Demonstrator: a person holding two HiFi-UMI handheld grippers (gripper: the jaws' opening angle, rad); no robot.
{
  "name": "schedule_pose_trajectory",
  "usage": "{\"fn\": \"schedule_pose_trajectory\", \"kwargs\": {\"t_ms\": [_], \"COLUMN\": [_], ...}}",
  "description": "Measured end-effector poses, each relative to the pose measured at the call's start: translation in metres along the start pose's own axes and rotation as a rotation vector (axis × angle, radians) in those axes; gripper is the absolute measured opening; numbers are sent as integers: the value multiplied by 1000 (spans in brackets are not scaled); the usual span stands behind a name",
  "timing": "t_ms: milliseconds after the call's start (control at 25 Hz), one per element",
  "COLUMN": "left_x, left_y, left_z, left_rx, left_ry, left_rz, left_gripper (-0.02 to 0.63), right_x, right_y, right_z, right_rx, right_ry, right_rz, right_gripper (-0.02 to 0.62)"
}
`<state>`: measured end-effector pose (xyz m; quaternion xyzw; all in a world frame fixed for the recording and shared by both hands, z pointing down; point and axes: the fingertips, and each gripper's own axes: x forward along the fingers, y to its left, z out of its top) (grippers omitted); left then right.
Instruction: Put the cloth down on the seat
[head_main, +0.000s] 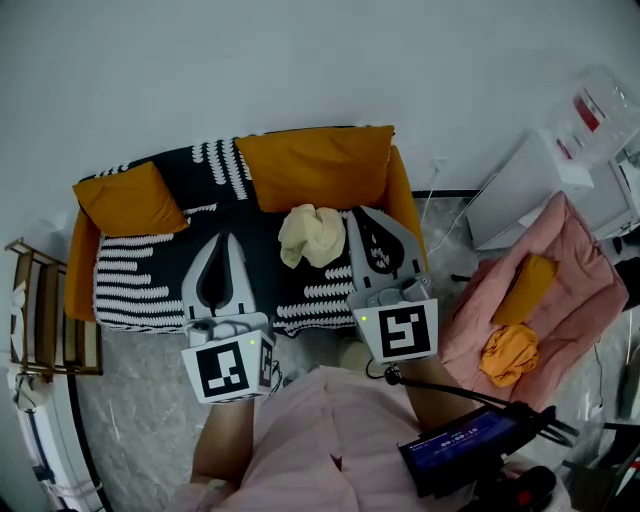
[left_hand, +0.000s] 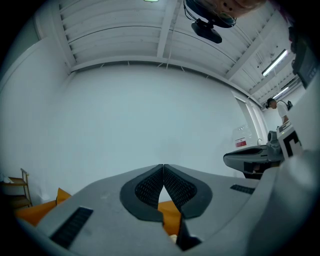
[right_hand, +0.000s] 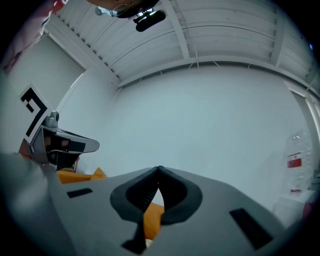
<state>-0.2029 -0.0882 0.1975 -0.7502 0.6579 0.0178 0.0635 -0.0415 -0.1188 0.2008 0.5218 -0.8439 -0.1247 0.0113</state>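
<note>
Lying on the seat: the cloth (head_main: 311, 236), cream-coloured and bunched into a loose heap, sits on the sofa (head_main: 140, 275), on its black-and-white patterned cover, at 12 o'clock from me.
Left gripper (head_main: 226, 240): it hangs over the front of the seat at the cloth's 9 o'clock, apart from it. In its own view the jaws meet at the tips with nothing between them.
Right gripper (head_main: 358, 215): it is just beside the cloth at its 3 o'clock, and I cannot tell whether they touch. Its jaws are also pressed together at the tips and are empty.
Cushions: a large orange cushion (head_main: 315, 165) leans on the sofa back at the cloth's 12 o'clock. A smaller orange cushion (head_main: 130, 198) lies at its 9 o'clock.
Floor at my 3 o'clock: a pink quilt (head_main: 570, 290) with an orange bundle (head_main: 510, 355) on it.
</note>
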Motion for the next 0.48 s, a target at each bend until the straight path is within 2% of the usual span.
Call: {"fn": "schedule_pose_trajectory", "kwargs": {"t_ms": [480], "left_x": [4], "left_y": [-1], "left_z": [-1], "left_rx": [3], "left_ry": [-1], "left_rz": [-5], "left_gripper": [15], "right_x": [1], "right_y": [-2], "right_z": [1], "right_rx": [7], "right_ry": [-1], "right_rz": [-9], "right_gripper": [0]}}
